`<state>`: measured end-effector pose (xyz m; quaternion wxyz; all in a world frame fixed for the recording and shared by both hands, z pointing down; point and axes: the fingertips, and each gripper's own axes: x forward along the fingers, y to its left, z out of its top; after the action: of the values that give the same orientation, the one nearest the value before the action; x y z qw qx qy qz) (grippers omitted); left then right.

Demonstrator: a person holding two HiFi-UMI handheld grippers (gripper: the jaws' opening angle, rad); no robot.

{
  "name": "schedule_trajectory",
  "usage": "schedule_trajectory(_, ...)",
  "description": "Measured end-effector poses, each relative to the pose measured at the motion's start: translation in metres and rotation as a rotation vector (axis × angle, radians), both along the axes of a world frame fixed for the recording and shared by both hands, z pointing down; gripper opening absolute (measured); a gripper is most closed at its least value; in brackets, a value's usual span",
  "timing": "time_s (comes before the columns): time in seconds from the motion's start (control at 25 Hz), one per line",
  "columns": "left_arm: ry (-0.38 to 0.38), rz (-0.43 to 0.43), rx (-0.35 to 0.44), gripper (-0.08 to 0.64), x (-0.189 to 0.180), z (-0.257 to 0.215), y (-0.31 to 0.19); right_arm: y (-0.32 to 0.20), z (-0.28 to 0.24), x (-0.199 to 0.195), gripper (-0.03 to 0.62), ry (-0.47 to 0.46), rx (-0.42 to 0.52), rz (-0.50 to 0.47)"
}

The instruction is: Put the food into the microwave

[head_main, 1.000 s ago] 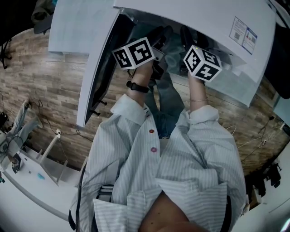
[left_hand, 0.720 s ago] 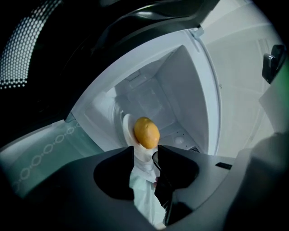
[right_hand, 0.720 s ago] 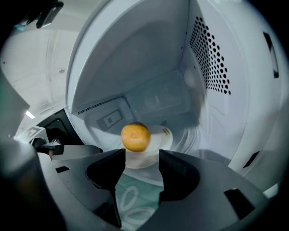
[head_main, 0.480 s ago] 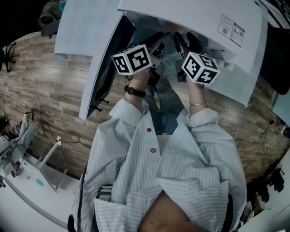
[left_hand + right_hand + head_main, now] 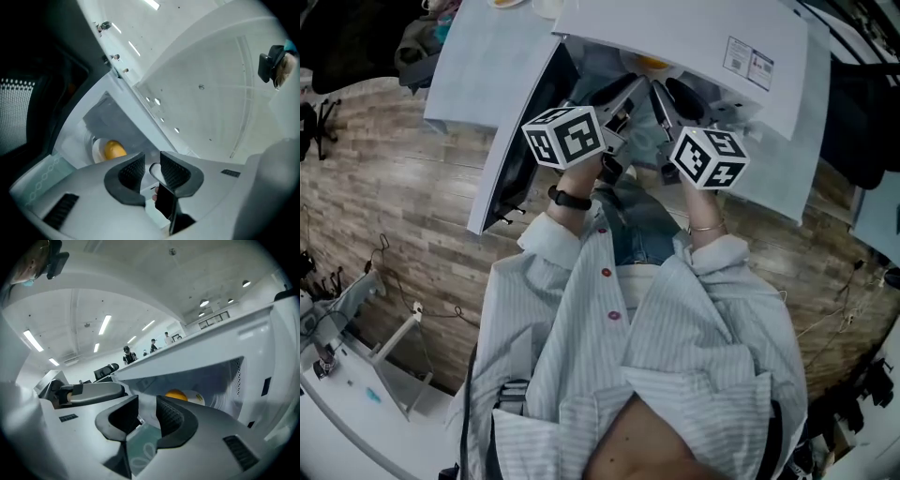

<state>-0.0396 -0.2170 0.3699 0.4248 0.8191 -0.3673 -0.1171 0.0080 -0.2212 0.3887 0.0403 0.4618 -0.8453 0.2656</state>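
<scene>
An orange-yellow food item lies on a white plate inside the open white microwave; it also shows in the right gripper view, food on plate, and as an orange spot from above. My left gripper and right gripper hover side by side in front of the opening, apart from the plate. Both pairs of jaws have just been closing. A narrow gap remains in each and nothing is between them.
The microwave door hangs open at the left. My left gripper's body shows beside the right one. Wooden floor lies below and a white table stands at lower left. People stand far off behind the microwave.
Both grippers have risen and drawn back a little from the microwave opening. The orange food inside has come into sight in the head view.
</scene>
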Motion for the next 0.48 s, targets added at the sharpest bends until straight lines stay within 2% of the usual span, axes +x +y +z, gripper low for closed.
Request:
schedule_trajectory(0.24,-0.009,0.017,0.108,0.073,0.001,-0.045,0.009,0.016,-0.047,-0.006,0.084,-0.065,0.067,-0.054)
schedule_trajectory(0.48,-0.028,0.032,0.219,0.040,0.003,-0.084,0.026,0.037,-0.084,-0.004,0.063,-0.124,0.119,-0.099)
